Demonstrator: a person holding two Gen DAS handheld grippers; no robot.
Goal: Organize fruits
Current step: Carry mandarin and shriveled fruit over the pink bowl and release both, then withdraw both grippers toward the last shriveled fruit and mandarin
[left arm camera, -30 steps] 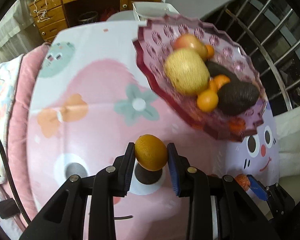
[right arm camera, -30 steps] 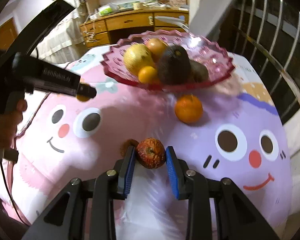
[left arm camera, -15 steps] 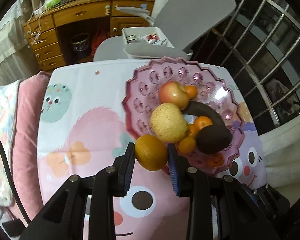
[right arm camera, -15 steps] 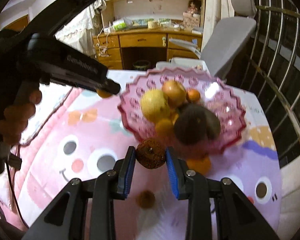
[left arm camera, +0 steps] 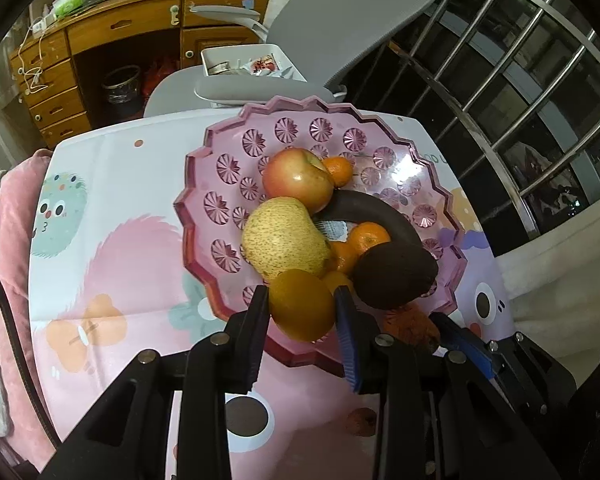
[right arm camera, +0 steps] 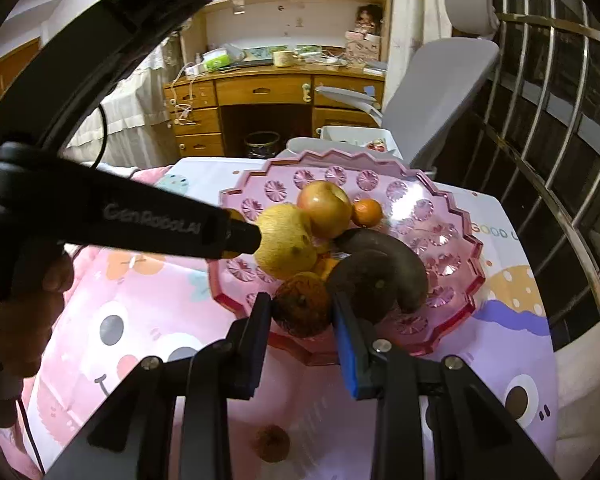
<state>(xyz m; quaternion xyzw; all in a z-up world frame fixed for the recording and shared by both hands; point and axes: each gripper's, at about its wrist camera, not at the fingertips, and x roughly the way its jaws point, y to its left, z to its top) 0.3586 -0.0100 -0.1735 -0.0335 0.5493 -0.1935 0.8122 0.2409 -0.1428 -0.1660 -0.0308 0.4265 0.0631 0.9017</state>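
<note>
We have the left gripper (left arm camera: 302, 312) pinching a firm, smooth orange (left arm camera: 301, 305) across its middle and the right gripper (right arm camera: 302, 312) pinching a softer, wrinkled fruit (right arm camera: 302, 305), both over the near rim of the pink plate (left arm camera: 198, 216), needing gentle pressure.

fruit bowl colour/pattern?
Translucent pink bowl with a zigzag rim and moulded starburst rosettes; clearest in the left wrist view.

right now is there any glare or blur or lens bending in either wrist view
Left wrist view: sharp, with a white glare patch on the pink scalloped glass fruit plate and window bars bowed by the fisheye. Right wrist view: glare on the same plate's far side, the black left gripper close and large at frame left, corners vignetted.
</note>
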